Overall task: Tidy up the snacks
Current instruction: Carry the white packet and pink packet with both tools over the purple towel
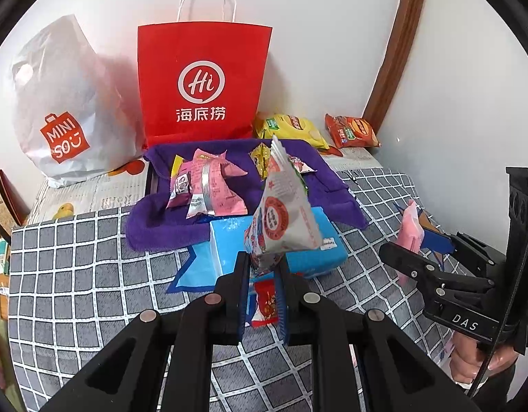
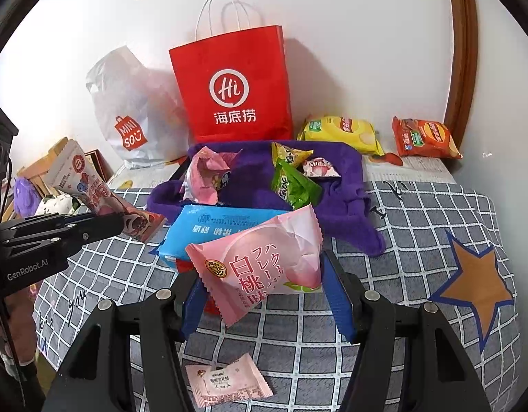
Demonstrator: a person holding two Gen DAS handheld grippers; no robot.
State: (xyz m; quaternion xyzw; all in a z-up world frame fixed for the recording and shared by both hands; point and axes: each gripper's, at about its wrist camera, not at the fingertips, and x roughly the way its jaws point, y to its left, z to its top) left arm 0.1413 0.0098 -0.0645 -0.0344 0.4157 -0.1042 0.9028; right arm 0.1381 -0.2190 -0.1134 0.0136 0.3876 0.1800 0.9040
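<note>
My left gripper (image 1: 262, 274) is shut on a white snack packet with a red round logo (image 1: 281, 213), held upright above the blue pack; it also shows in the right wrist view (image 2: 89, 185). My right gripper (image 2: 267, 295) is shut on a pink peach-flavour packet (image 2: 264, 261), held above the checked cloth; it shows at the right of the left wrist view (image 1: 410, 230). A purple towel (image 1: 229, 219) holds several small snacks: pink packets (image 1: 216, 185), a green packet (image 2: 293, 185) and a yellow one (image 2: 288, 152).
A blue tissue pack (image 2: 226, 223) lies in front of the towel. A red paper bag (image 1: 202, 79) and a white Miniso bag (image 1: 65, 110) stand at the wall. Yellow (image 2: 343, 130) and orange (image 2: 423, 137) chip bags lie back right. A small pink packet (image 2: 226, 382) and a red one (image 1: 265, 304) lie near me.
</note>
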